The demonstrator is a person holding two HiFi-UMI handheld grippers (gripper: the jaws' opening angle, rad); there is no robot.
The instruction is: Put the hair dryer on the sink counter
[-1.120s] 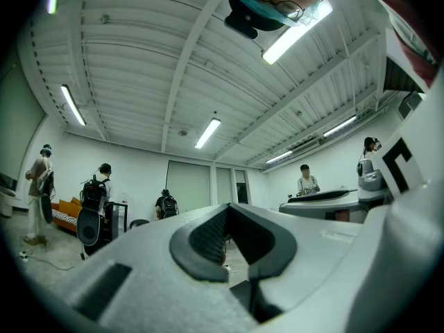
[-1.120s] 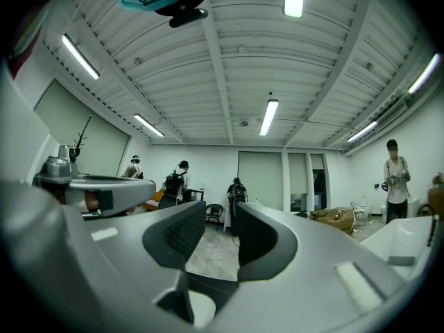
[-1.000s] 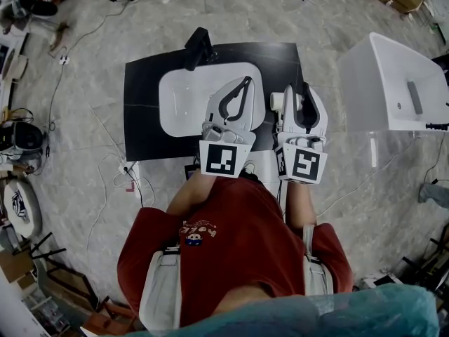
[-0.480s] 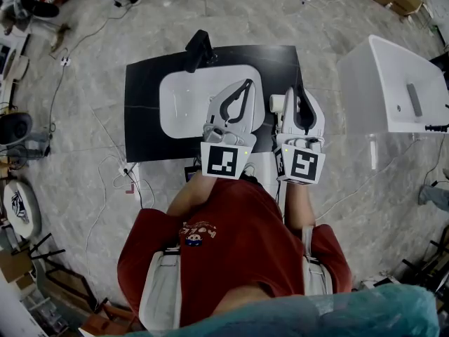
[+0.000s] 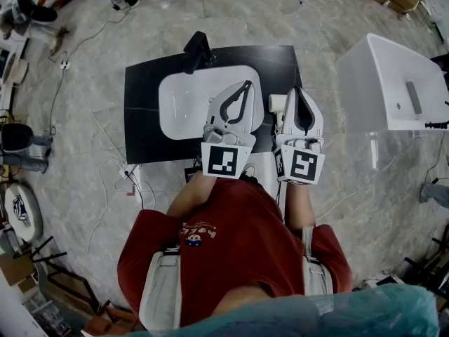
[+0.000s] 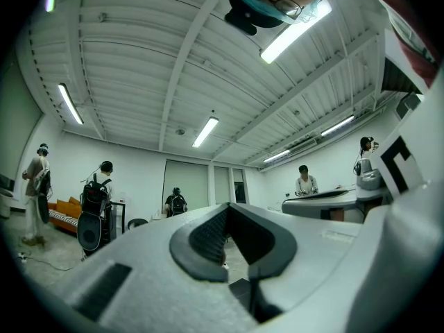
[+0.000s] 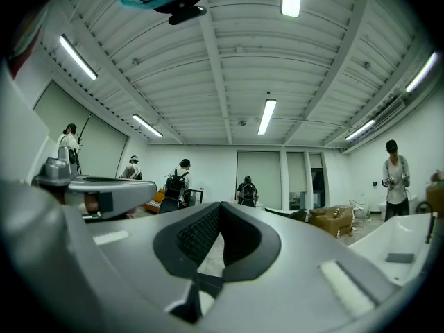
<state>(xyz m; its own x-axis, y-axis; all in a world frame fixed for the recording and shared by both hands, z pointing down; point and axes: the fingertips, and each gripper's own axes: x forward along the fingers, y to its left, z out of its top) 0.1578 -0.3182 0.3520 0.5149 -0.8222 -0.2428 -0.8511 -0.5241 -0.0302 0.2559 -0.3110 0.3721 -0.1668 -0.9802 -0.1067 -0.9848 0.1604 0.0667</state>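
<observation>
Two grippers hover over one black counter point(image 5: 140, 111) bearing one white basin point(image 5: 182, 104) and one black faucet point(image 5: 196, 50) at its far edge. The left gripper point(image 5: 245, 83) is closed, empty — the right gripper point(image 5: 297, 90) has just closed, empty too. One white hair dryer point(image 5: 276, 102), half hidden, lies near the counter's right edge, just beside the right gripper.

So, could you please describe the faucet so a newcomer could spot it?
Find the black counter on the grey floor, with a white basin sunk into it. The faucet stands at the basin's far edge, the only black fitting rising above the countertop.
</observation>
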